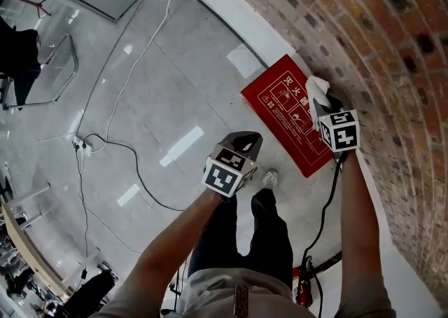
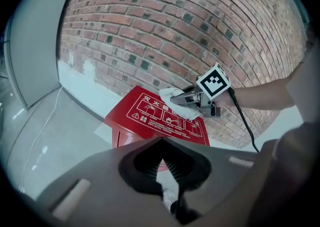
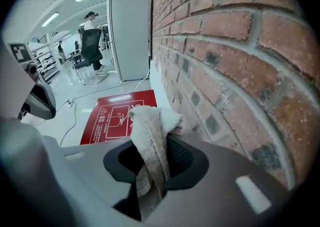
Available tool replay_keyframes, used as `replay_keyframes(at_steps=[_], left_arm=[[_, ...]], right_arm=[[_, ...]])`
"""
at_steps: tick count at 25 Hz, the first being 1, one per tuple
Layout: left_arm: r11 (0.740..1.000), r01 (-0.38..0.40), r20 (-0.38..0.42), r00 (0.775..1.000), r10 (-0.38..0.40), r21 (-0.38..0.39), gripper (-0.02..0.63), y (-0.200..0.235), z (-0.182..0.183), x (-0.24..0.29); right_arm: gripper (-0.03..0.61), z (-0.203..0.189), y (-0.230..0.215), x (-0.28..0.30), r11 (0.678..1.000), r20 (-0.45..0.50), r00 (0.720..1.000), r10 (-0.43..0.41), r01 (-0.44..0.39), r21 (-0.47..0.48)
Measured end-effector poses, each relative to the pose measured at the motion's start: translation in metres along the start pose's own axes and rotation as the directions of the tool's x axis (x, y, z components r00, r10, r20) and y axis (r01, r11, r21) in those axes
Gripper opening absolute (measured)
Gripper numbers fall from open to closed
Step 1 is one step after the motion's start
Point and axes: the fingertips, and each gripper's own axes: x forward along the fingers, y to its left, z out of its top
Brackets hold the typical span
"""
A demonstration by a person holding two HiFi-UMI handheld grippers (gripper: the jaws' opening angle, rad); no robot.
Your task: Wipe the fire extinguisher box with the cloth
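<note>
The red fire extinguisher box [image 1: 290, 117] stands against the brick wall, its printed lid facing up. A white cloth [image 1: 317, 89] rests on the lid's far corner next to the wall, and my right gripper [image 1: 325, 108] is shut on it. In the right gripper view the cloth [image 3: 150, 136] sticks up out of the right gripper [image 3: 152, 146] over the box lid [image 3: 117, 118]. My left gripper [image 1: 246, 146] hangs over the floor, left of the box and apart from it. The left gripper view has the left gripper [image 2: 162, 143] shut and empty, facing the box [image 2: 150, 116] and the cloth [image 2: 172, 96].
The brick wall [image 1: 392, 64] runs along the right. White cables [image 1: 133, 71] and a power strip [image 1: 80, 145] lie on the grey floor at left. A black cable [image 1: 325, 204] hangs from my right gripper. The person's shoe [image 1: 269, 180] is beside the box. A small extinguisher [image 1: 302, 285] stands near the feet.
</note>
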Motion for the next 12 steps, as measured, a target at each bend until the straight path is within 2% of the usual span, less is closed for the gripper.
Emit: replay_keyframes(at_steps=[3, 6, 12], left_arm=[[1.0, -0.015, -0.009, 1.0, 0.015, -0.02, 0.0, 0.008, -0.011, -0.003], [0.999, -0.029, -0.019, 0.999, 0.028, -0.03, 0.0, 0.015, -0.02, -0.008], [0.997, -0.065, -0.033, 0.997, 0.063, -0.042, 0.0, 0.03, -0.035, -0.024]], right_arm=[[0.12, -0.002, 0.027, -0.001, 0.999, 0.001, 0.999, 0.053, -0.053, -0.01], [0.12, -0.007, 0.073, -0.002, 0.991, 0.0, 0.992, 0.123, -0.123, -0.047], [0.12, -0.014, 0.162, -0.004, 0.966, -0.004, 0.967, 0.253, -0.253, -0.06]])
